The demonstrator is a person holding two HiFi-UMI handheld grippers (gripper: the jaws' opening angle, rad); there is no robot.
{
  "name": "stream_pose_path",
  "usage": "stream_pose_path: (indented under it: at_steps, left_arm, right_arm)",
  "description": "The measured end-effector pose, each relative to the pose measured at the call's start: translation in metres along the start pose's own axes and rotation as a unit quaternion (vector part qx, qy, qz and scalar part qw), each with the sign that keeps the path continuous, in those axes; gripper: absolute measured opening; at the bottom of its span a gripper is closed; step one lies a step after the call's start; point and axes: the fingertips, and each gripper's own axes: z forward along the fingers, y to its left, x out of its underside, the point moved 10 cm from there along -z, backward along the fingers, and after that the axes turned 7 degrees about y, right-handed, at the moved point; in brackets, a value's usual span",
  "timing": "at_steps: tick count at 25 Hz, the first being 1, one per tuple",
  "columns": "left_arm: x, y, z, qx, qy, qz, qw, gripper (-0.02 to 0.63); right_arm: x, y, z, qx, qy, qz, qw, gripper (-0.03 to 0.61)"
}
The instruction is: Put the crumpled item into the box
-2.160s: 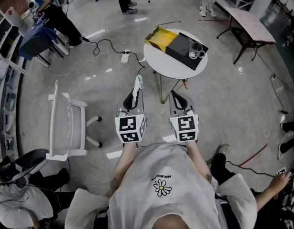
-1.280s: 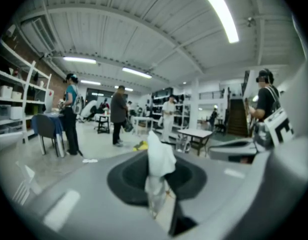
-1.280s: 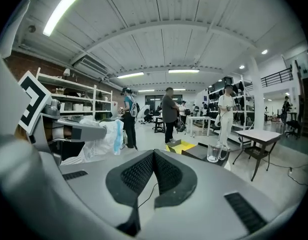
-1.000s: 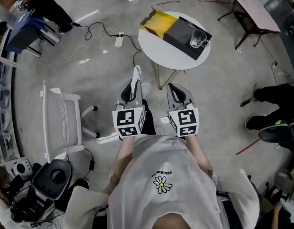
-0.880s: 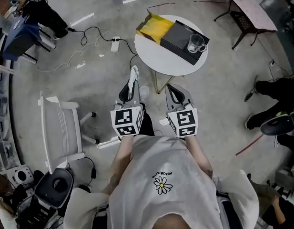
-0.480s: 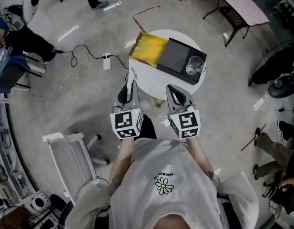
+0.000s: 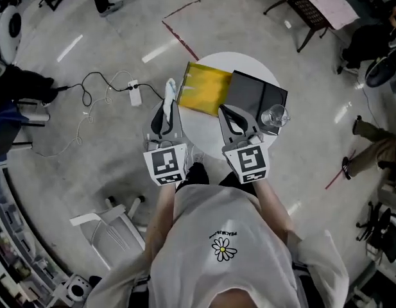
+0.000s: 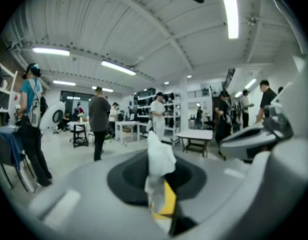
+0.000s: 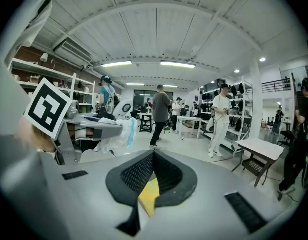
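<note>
A crumpled white item (image 7: 170,87) sticks up from the tips of my left gripper (image 7: 167,104), which is shut on it. In the left gripper view the crumpled item (image 8: 160,155) stands pinched between the jaws of the left gripper (image 8: 161,184). On the round white table (image 7: 201,128) lies the box, with its yellow open part (image 7: 207,88) beside its black part (image 7: 252,95). My left gripper hangs just left of the yellow part. The right gripper (image 7: 226,111) is over the table's near side, its jaws closed with nothing in them (image 9: 154,154).
A clear glass (image 7: 273,116) stands at the black part's right edge. A white chair (image 7: 111,230) is behind me at the left. A power strip with cable (image 7: 133,94) lies on the floor left of the table. People stand around the room.
The table has come closer: both grippers, earlier over bare floor short of it, now reach its near side. The left gripper still holds the crumpled item.
</note>
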Motion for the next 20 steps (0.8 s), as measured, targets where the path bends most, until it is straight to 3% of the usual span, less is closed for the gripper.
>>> stream_pose_path:
  at_steps: [2,7,20]
  left_arm:
    - [-0.006,0.003,0.012,0.004,0.003,0.017,0.9998,0.060]
    - [-0.007,-0.003,0.034,0.023,0.010,0.012,0.9996,0.060]
    - [-0.007,-0.034,0.041,0.010,-0.002,-0.004,0.9999,0.060]
  right_arm:
    - [-0.006,-0.006,0.011,0.007,-0.001,0.000,1.000,-0.001]
    - [-0.001,-0.020,0.027,0.013,0.005,0.008,1.000,-0.002]
    - [0.019,-0.046,0.022,0.027,0.003,0.031,0.999,-0.002]
